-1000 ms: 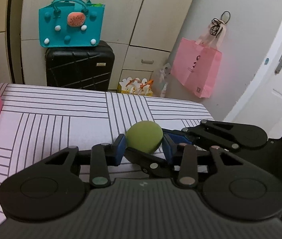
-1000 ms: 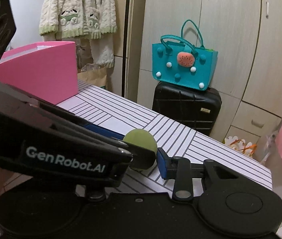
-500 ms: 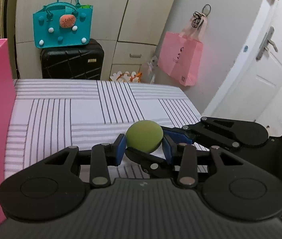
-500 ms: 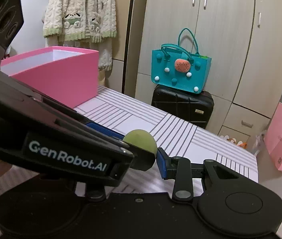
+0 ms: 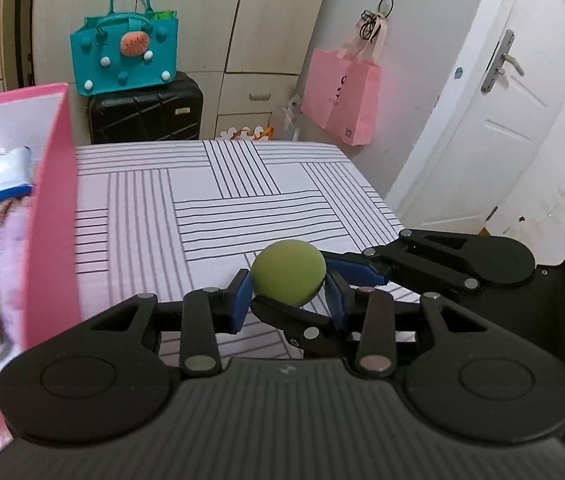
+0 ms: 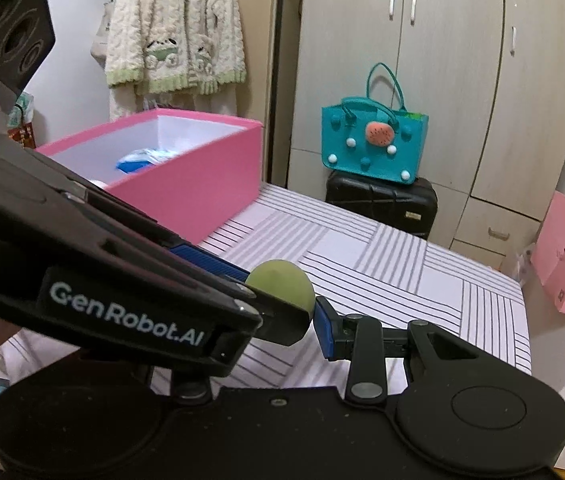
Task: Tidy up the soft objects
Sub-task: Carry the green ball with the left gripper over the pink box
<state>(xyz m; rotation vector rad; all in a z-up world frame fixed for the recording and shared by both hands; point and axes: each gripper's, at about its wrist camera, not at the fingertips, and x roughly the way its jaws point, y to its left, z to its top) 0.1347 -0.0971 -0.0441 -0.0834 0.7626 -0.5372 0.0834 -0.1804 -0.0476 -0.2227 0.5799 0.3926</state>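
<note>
Left gripper (image 5: 288, 294): jaws tight on ball (image 5: 288, 272)
Right gripper (image 6: 282, 308): jaws tight on the same ball
Ball: one, green, held above striped bed (image 5: 242, 208)
Box (image 6: 186, 184): one, pink, on the bed

You've got an olive-green ball (image 5: 288, 272) between blue finger pads (image 5: 241, 300) on black grippers. Left of it stands a bright pink box (image 6: 186, 184), white inside. The sheet (image 5: 242, 196) is white with dark stripe blocks. Far off: a teal bag (image 5: 124, 56), a black suitcase (image 5: 146, 114).
</note>
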